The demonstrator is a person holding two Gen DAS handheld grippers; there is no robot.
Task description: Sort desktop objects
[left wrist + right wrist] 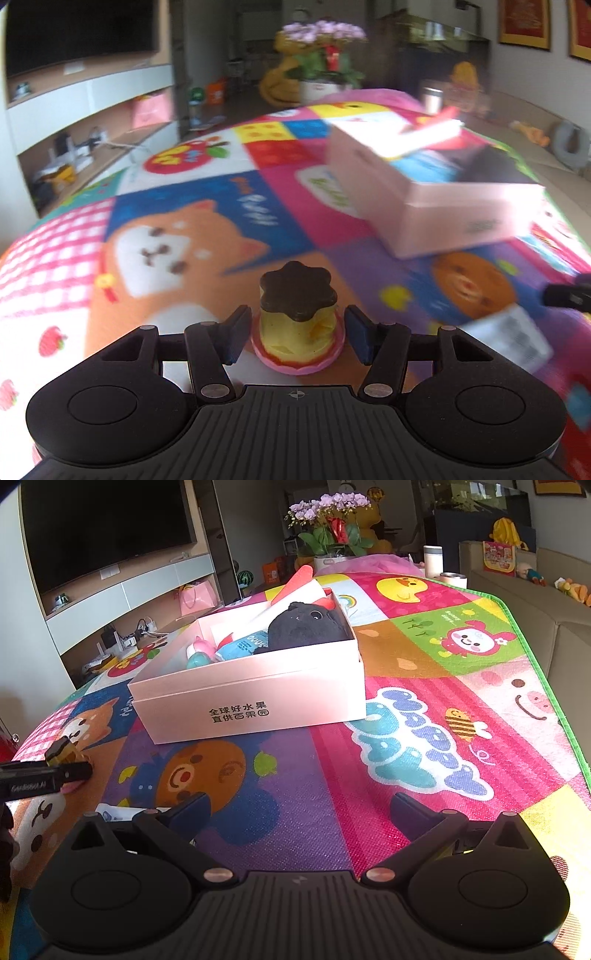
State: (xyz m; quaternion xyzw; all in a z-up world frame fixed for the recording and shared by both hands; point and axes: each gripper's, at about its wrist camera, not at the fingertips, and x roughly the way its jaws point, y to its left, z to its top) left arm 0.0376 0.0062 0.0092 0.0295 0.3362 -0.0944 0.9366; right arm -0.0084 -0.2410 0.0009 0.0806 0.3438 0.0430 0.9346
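Note:
A toy pudding, yellow with a brown flower-shaped top and a pink saucer base, stands between the fingers of my left gripper. Both blue pads touch the sides of its base, so the gripper is shut on it. In the right wrist view the same toy shows at the far left, behind a finger of the left gripper. My right gripper hovers open over the colourful play mat with nothing between its fingers. Its dark tip enters the left wrist view at the right edge.
An open pink box sits mid-mat holding a black plush, a blue packet and a pink-teal toy. A white packet lies near the right gripper. A flower pot and a cup stand at the far end.

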